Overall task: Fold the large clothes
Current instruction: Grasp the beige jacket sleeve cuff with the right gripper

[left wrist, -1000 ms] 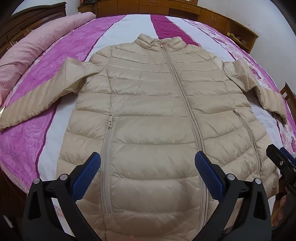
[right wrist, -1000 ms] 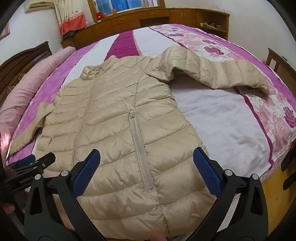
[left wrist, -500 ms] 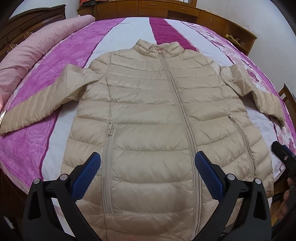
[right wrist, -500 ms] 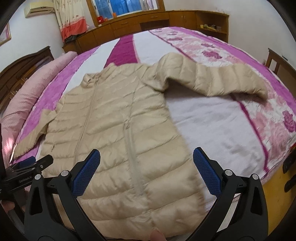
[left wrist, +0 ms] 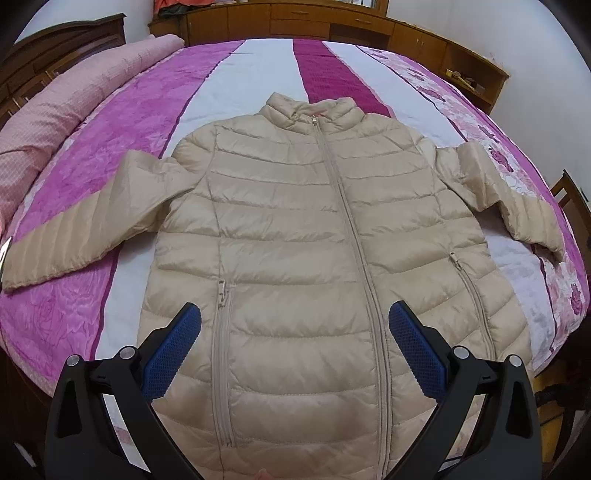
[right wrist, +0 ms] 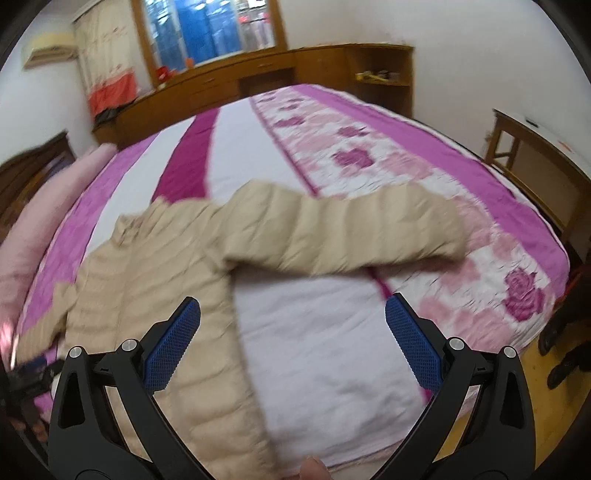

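In the left wrist view, the left claw [left wrist: 294, 328] is spread wide with nothing between its blue pads [left wrist: 173, 354], hanging above the lower front of a beige puffer jacket [left wrist: 295, 229]. The jacket lies face up on the bed [left wrist: 258, 81], zipped to the collar, its hem nearest the camera at the bed's near edge. The main zipper [left wrist: 351, 229] runs up the middle, with a pocket zipper [left wrist: 223, 354] on one side between the pads and another [left wrist: 471, 291] on the other side. Both sleeves are spread out sideways: the sleeve on the left of this view [left wrist: 74, 229] lies flat across a purple stripe of the bedspread, and the other sleeve [left wrist: 517, 210] bends down over the flowered strip. A pink rolled quilt [left wrist: 62, 110] lies along the far left side of the bed, against a dark wooden headboard [left wrist: 55, 44]. Wooden cabinets [left wrist: 369, 26] line the wall beyond the bed.

The right wrist view is blurred. The right claw [right wrist: 292, 326] is also spread and empty, above the white stripe of the bed [right wrist: 325, 350] just beside the jacket's [right wrist: 155, 295] side edge. One sleeve [right wrist: 340, 232] stretches across toward the flowered strip. A fingertip [right wrist: 314, 469] shows at the bottom edge. Further off stand a wooden chair [right wrist: 524, 147], low cabinets [right wrist: 258, 77] and a window [right wrist: 210, 29].
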`<state>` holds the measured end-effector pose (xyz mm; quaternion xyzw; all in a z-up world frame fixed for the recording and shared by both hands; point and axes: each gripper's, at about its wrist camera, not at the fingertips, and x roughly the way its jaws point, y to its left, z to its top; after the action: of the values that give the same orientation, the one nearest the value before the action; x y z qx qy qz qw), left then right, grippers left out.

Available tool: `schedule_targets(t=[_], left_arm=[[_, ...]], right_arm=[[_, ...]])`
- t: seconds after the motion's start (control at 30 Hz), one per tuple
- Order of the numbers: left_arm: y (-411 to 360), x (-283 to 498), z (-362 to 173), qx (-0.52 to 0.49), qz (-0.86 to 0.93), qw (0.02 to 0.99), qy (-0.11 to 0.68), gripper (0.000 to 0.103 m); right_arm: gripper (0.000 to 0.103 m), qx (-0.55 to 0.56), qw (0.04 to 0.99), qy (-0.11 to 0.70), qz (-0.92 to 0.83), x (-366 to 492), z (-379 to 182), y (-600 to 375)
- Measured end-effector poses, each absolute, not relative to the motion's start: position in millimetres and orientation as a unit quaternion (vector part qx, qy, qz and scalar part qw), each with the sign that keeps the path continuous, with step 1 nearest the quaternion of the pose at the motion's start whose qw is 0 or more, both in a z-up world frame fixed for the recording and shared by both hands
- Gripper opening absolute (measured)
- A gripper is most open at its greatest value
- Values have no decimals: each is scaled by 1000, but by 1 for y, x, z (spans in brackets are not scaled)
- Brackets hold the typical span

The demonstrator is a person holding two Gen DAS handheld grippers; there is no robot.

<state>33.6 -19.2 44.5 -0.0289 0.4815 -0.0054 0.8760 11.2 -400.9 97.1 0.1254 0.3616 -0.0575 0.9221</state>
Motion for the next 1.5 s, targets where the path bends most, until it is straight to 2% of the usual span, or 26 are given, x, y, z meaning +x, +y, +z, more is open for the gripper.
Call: schedule_targets(t=[0.27, 0.43, 0.77, 1.03, 1.1, 1.13, 1.2, 1.23, 1.3, 1.37, 1.4, 1.5], left_arm=[[-23, 41, 35, -35, -11, 866, 499, 98], [-27, 43, 22, -35, -6, 859, 511, 98], [-33, 48, -24, -31, 12, 829, 559, 98], [-37, 53, -38, -10, 18, 821, 570, 98], [-37, 54, -42, -11, 17, 819, 573, 98], [-37, 54, -43, -13, 16, 818, 575, 98], [-36, 54, -46, -19, 14, 816, 577, 98], [-35, 55, -47, -22, 13, 815, 579, 98], [-35, 54, -48, -26, 12, 817, 577, 99], [-35, 52, -49, -28, 12, 820, 572, 99], [-35, 52, -49, -28, 11, 821, 570, 99], [-33, 52, -47, -32, 7, 821, 570, 98]], right_arm=[[99, 212, 910, 342, -99, 40, 89, -486], [99, 261, 887, 367, -106, 65, 63, -524], [99, 262, 863, 395, -175, 100, 11, -555], [99, 293, 846, 406, -182, 119, -23, -573], [85, 308, 840, 410, -177, 119, -29, -573], [81, 311, 837, 413, -179, 118, -30, -573], [63, 305, 839, 413, -181, 115, -29, -573], [59, 305, 839, 413, -180, 115, -29, -573], [38, 311, 841, 408, -175, 109, -27, -575], [26, 317, 844, 398, -167, 102, -23, -576], [22, 321, 846, 393, -162, 99, -20, -575], [18, 316, 859, 379, -138, 90, -6, -566]])
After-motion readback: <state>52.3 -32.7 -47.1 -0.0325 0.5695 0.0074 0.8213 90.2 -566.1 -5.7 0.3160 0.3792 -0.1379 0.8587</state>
